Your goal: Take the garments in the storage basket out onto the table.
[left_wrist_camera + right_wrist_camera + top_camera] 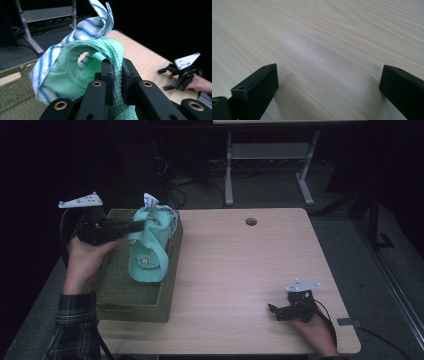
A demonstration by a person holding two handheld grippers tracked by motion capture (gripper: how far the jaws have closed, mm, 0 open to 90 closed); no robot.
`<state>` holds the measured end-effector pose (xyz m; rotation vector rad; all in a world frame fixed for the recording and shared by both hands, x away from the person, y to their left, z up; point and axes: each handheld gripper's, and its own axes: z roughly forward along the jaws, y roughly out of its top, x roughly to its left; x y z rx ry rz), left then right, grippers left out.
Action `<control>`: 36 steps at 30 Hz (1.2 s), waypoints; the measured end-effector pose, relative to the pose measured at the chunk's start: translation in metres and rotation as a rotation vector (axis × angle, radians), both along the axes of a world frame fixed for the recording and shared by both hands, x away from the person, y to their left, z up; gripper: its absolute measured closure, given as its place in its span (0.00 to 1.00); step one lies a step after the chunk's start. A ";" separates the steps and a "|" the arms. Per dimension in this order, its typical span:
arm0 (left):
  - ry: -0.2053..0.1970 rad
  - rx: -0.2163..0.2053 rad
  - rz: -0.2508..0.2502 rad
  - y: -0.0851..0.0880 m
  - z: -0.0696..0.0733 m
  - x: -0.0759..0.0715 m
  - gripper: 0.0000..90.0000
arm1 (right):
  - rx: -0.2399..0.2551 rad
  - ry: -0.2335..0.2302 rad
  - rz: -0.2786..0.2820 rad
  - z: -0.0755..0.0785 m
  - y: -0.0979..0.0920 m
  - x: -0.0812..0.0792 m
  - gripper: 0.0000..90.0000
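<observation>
- Left gripper [141, 225] over the woven basket [134, 292] at the table's [240, 265] left edge, jaws pressed together on a fold of the mint green waffle cloth [147, 255].
- In the left gripper view, cloth [75, 77] pinched flat between the 2 pads, looping up and over the jaws, with a blue-and-white striped cloth [92, 25] caught up behind it.
- Likely light, soft and limp: sure to drape and swing, no stiffness to hold a shape.
- Textured weave probably grippy against the pads, so little risk of slipping from a firm pinch.
- Best taken at a fold or hem edge, as here; a bunched middle would likely drag the striped cloth along.
- Lower part of the green cloth lying on the basket's top.
- Right gripper [278, 310] low at the table's near right corner, well apart from the basket, jaws spread wide with only bare wood between them.
</observation>
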<state>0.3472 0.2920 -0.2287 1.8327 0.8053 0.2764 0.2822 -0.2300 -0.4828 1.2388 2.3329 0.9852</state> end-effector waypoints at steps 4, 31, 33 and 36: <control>-0.013 0.005 -0.015 -0.008 0.008 0.000 0.91 | 0.000 0.000 0.000 0.000 0.000 0.000 0.02; -0.038 -0.008 -0.156 -0.088 0.002 0.009 0.91 | 0.000 0.000 0.000 0.000 0.000 0.000 0.02; -0.037 -0.016 -0.167 -0.093 -0.001 0.009 0.91 | 0.000 0.000 0.000 0.000 0.000 0.000 0.02; -0.036 -0.026 -0.183 -0.101 -0.006 0.010 0.91 | 0.001 0.001 -0.001 0.000 0.000 0.000 0.02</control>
